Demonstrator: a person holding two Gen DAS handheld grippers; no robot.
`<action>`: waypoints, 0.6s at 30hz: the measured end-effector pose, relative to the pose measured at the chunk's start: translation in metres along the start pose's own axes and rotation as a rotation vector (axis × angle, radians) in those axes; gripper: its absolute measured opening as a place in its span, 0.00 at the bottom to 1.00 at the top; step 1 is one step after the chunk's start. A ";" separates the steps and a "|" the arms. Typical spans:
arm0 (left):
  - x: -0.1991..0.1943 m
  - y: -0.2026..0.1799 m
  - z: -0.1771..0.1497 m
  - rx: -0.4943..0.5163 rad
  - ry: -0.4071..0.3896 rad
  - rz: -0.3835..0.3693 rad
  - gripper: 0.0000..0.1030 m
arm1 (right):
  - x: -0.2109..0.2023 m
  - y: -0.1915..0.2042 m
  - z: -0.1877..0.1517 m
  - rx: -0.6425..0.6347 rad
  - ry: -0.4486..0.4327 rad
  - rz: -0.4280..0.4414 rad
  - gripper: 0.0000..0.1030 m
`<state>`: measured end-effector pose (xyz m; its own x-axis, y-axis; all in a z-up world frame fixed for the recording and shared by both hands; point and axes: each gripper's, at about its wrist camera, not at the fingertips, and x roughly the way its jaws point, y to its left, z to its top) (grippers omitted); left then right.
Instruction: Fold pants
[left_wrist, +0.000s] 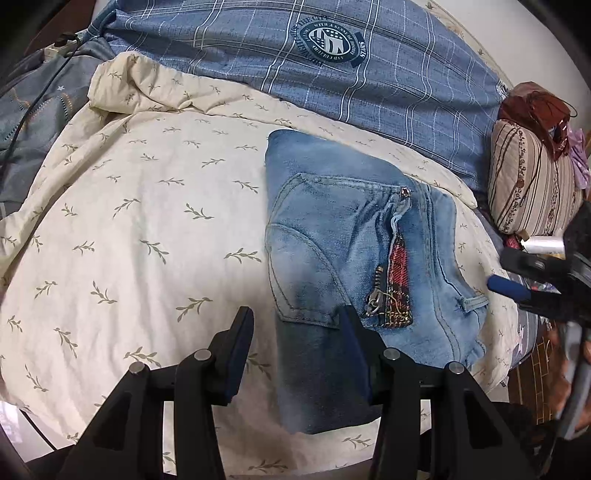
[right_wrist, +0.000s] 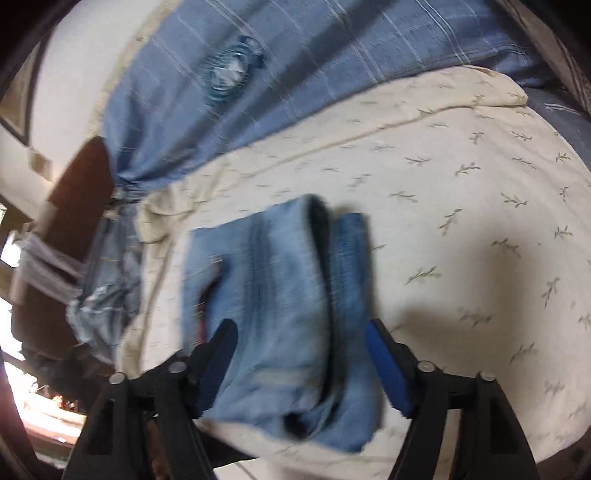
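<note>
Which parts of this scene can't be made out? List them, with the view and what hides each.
- Jeans, left wrist view: the near end is covered by the left gripper and its shadow.
- Jeans, right wrist view: motion blur smears seams and layers, and the near edge runs behind the right gripper.
- Right gripper, left wrist view: cut off by the right edge.
- Items atop the striped pillow: too tangled and small to identify.

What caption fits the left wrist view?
Open left gripper hovers over folded light-blue denim pants on cream leaf-print quilt.
</note>
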<state>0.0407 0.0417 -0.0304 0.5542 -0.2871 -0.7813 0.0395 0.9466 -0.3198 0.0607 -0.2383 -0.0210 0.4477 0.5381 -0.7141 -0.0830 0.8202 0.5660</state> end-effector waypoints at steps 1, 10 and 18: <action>0.000 0.000 -0.001 0.001 -0.001 0.003 0.49 | -0.001 0.003 -0.004 -0.007 0.007 -0.010 0.80; -0.005 0.006 -0.002 -0.039 0.018 -0.008 0.60 | 0.035 0.017 -0.040 -0.120 0.126 -0.130 0.50; -0.015 0.028 0.023 -0.130 -0.038 -0.065 0.65 | 0.013 0.014 -0.014 -0.090 0.081 -0.044 0.74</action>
<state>0.0524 0.0759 -0.0155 0.5848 -0.3389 -0.7370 -0.0307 0.8987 -0.4376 0.0524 -0.2175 -0.0282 0.3791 0.5126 -0.7704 -0.1459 0.8552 0.4973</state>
